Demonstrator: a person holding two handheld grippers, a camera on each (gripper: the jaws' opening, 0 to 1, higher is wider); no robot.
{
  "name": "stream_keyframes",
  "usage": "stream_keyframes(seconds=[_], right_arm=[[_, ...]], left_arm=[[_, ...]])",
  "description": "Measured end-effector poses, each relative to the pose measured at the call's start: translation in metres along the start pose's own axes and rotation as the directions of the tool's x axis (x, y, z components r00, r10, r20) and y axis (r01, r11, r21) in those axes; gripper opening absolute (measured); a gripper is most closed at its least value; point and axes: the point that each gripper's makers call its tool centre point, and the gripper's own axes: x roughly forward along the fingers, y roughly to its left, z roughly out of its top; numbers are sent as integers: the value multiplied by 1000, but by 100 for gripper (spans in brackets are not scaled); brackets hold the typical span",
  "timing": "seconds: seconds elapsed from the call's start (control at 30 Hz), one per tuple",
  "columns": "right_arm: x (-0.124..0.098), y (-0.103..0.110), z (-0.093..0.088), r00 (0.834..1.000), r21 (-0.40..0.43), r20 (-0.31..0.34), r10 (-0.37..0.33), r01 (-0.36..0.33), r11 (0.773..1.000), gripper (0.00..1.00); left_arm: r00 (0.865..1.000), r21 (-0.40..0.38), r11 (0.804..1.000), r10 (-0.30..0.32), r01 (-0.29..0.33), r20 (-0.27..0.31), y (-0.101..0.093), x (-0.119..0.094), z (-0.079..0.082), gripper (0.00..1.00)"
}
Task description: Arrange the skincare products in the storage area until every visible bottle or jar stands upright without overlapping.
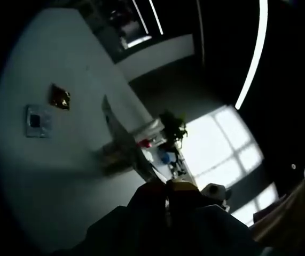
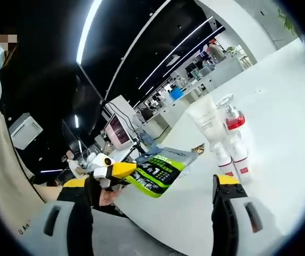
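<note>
Holding a flat green-and-white printed sachet, the left gripper is pinching it shut, while the right gripper is waiting wide open and empty; seemingly wisest is standing the sachet beside the white-and-red bottles beyond the right jaw.

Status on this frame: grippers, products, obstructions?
Right gripper open, empty. Left gripper shut, tips dark. Bottles upright, clustered on white table. Green pouch held by other gripper beside them.

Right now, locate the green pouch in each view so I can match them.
Left gripper view: pouch, blurred and silvery, rises up-left from the bottom-centre jaws.
Right gripper view: pouch, left of centre, green print showing.
Shared landmark: the yellow-tipped left gripper gripping it.
</note>
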Motion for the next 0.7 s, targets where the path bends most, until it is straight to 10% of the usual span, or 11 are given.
stream_keyframes(seconds=[0.7], right_arm=[[-24,-29,1,992,-63,-20,-124,123,990,100]], left_arm=[[991,17,994,110,-109,-76,37,21,-11,0]])
